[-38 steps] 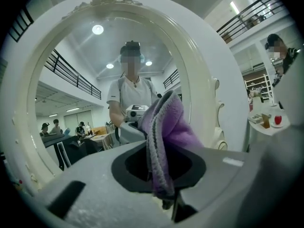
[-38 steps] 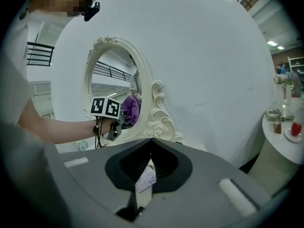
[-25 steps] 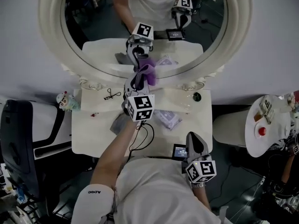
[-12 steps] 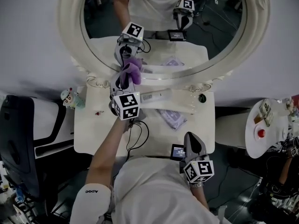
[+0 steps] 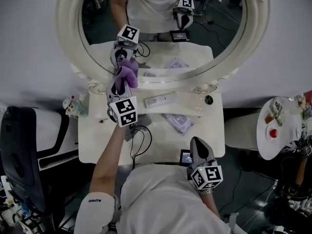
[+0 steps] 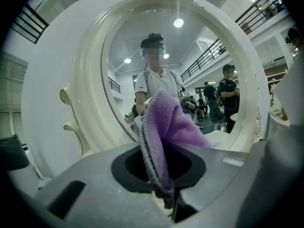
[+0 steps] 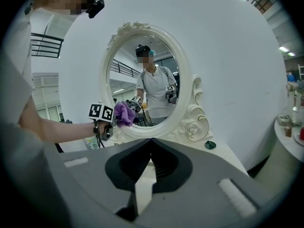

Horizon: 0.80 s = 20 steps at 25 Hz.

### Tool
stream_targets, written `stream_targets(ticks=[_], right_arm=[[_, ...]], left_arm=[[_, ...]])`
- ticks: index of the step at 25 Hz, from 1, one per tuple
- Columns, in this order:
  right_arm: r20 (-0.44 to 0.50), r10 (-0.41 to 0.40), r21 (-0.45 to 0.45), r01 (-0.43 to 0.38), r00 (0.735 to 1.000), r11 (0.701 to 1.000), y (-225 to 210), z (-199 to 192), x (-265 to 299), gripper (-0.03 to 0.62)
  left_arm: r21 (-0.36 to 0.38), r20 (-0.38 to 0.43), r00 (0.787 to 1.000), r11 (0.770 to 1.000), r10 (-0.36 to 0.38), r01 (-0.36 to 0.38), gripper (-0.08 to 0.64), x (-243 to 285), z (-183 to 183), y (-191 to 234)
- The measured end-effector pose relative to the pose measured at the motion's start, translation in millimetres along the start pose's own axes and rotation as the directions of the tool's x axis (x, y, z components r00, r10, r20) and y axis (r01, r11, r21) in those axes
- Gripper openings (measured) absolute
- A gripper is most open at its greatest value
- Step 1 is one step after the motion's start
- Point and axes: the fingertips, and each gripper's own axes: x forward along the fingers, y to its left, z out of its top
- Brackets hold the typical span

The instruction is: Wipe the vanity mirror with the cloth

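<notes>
1. We see the vanity mirror point(image 5: 161, 48) standing upright at the far edge of the white vanity table point(image 5: 92, 145), oval, in a thick cream frame.
2. The purple cloth point(image 5: 127, 73) sits at the glass's lower left, just inside the frame. It meets its own reflection there, so we judge it is pressed on the glass.
3. The left gripper point(image 5: 118, 86) has its jaws clamped on the cloth. In the left gripper view a bunched fold point(image 6: 166, 132) rises from between them toward the mirror.
4. The right gripper point(image 5: 199, 147) hangs at the near right edge of the table, well apart from the mirror. Its jaws are closed together with nothing between them.
5. A white tube point(image 5: 160, 100) and a patterned packet point(image 5: 178, 122) lie on the table between us and the mirror. A small screen point(image 5: 186, 156) lies just beside the right gripper.
6. We judge the wiping to be under way at the lower left, with most of the glass left to cover.
7. The next move calls for sweeping the cloth across or up the glass with steady pressure, clear of the carved frame.
</notes>
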Motion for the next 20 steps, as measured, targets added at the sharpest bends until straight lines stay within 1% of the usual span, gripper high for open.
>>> stream_targets(ticks=[2, 5, 7, 9, 12, 15, 17, 20], right_arm=[[-0.005, -0.009, -0.002, 0.009, 1.0, 1.0, -7, 0, -4, 0.008], [-0.009, -0.03, 0.001, 0.03, 0.999, 1.0, -20, -2, -11, 0.008], [-0.009, -0.055, 0.004, 0.055, 0.998, 0.998, -30, -3, -18, 0.008], [-0.011, -0.082, 0.009, 0.082, 0.997, 0.997, -41, -4, -26, 0.008], [-0.012, -0.121, 0.016, 0.121, 0.993, 0.992, -52, -5, -38, 0.008], [-0.008, -0.165, 0.025, 0.165, 0.986, 0.986, -60, -8, -51, 0.008], [-0.012, -0.199, 0.035, 0.199, 0.98, 0.979, -66, -13, -61, 0.008], [-0.021, -0.247, 0.05, 0.248, 0.969, 0.967, -76, -19, -75, 0.008]], left_arm=[[-0.014, 0.016, 1.0, 1.0, -0.009, 0.009, 0.057, -4, 4, -4], [-0.036, 0.037, 0.998, 0.998, -0.044, 0.046, 0.057, -10, 8, -20], [-0.065, 0.044, 0.996, 0.995, -0.079, 0.081, 0.057, -11, 10, -41], [-0.076, 0.052, 0.991, 0.989, -0.126, 0.13, 0.057, -10, 14, -71], [-0.053, 0.062, 0.977, 0.977, -0.205, 0.209, 0.057, -5, 18, -124], [-0.029, 0.064, 0.961, 0.962, -0.269, 0.271, 0.057, 5, 16, -173], [-0.025, 0.063, 0.953, 0.954, -0.297, 0.299, 0.057, 9, 15, -197], [-0.008, 0.073, 0.949, 0.951, -0.308, 0.309, 0.057, 12, 16, -219]])
